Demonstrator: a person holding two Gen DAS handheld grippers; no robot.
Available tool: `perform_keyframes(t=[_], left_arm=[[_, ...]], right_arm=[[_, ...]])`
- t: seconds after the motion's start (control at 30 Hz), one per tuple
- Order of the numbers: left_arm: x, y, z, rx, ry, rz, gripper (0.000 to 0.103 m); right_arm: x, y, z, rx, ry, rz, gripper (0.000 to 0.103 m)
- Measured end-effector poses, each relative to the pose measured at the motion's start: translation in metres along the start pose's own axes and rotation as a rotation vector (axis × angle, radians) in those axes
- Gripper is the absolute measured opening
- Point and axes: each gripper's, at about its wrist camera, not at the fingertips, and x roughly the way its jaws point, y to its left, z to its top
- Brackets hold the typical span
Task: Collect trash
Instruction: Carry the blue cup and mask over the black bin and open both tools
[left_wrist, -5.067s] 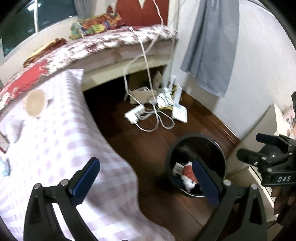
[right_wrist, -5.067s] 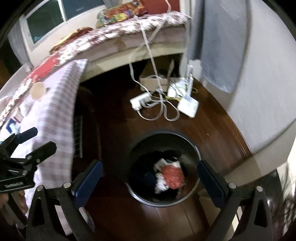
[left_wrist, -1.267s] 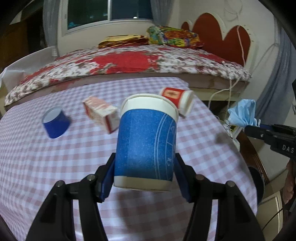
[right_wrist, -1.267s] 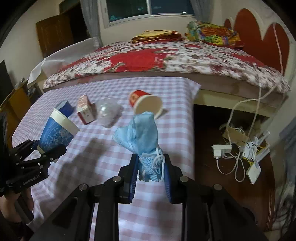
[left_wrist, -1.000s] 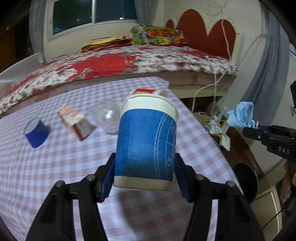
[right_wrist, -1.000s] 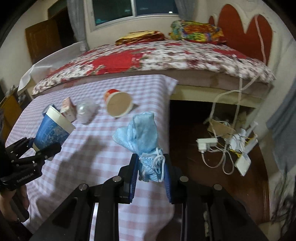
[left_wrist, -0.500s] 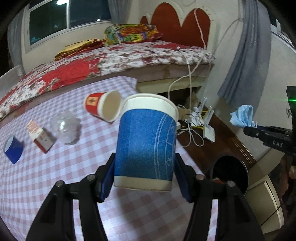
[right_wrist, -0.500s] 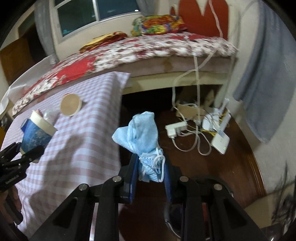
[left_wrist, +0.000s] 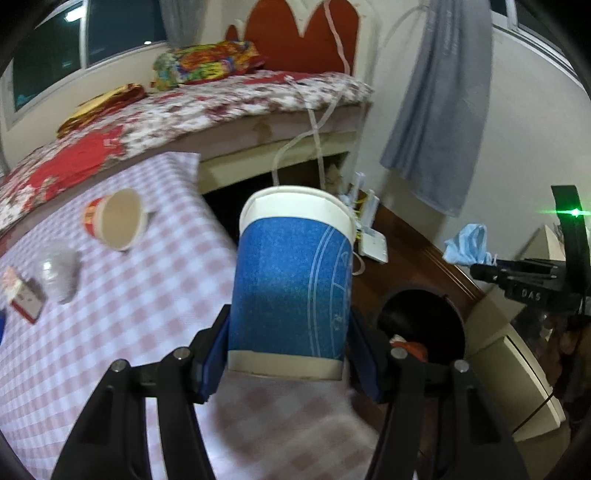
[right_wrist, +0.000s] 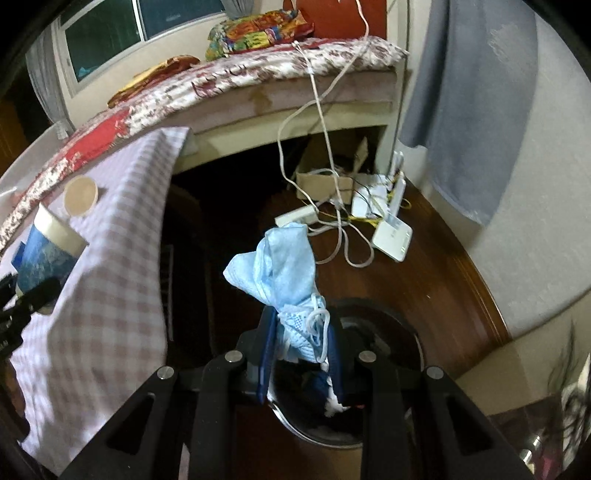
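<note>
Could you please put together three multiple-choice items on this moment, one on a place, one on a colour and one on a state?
1. Where is the trash bin?
A. On the checked tablecloth
B. On the wooden floor, below the right gripper
C. On the bed

2. What colour is the face mask?
A. Light blue
B. Red
C. Black

3. How does the red paper cup sit on the tablecloth?
A. Upright
B. On its side, with its open mouth facing the camera
C. Crushed flat

Key:
1 B: the dark bin stands on the brown floor just past the right gripper.
2 A: the crumpled mask pinched in that gripper is pale blue.
3 B: its round opening faces the left wrist view, beyond the blue paper cup clamped in the left gripper.
</note>
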Motion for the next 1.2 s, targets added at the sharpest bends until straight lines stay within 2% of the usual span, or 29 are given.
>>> perform_keyframes(t=[0.2, 0.4, 0.67, 0.93, 1.2], left_arm=[[0.02, -0.044, -0.006, 0.07, 0.044, -0.073, 0.06], [0.036, -0.078, -0.01, 0.119, 0.094, -0.115, 0.06], [0.065, -0.11, -0.016, 0.149, 0.174, -0.153, 0.06], [0.107, -0.133, -0.034, 0.143, 0.296, -0.198, 0.06], [0.124, -0.154, -0.043, 0.196, 0.342, -0.206, 0.06]], right_arm=[[-0.001, -0.028, -0.022, 0.051, 0.023, -0.025, 0.028], [0.002, -0.05, -0.039, 0.068, 0.047, -0.055, 0.028], [0.014, -0.068, -0.058, 0.066, 0.082, -0.066, 0.028], [0.033, -0.079, -0.081, 0.057, 0.132, -0.061, 0.028], [0.053, -0.086, -0.096, 0.024, 0.169, -0.045, 0.028]])
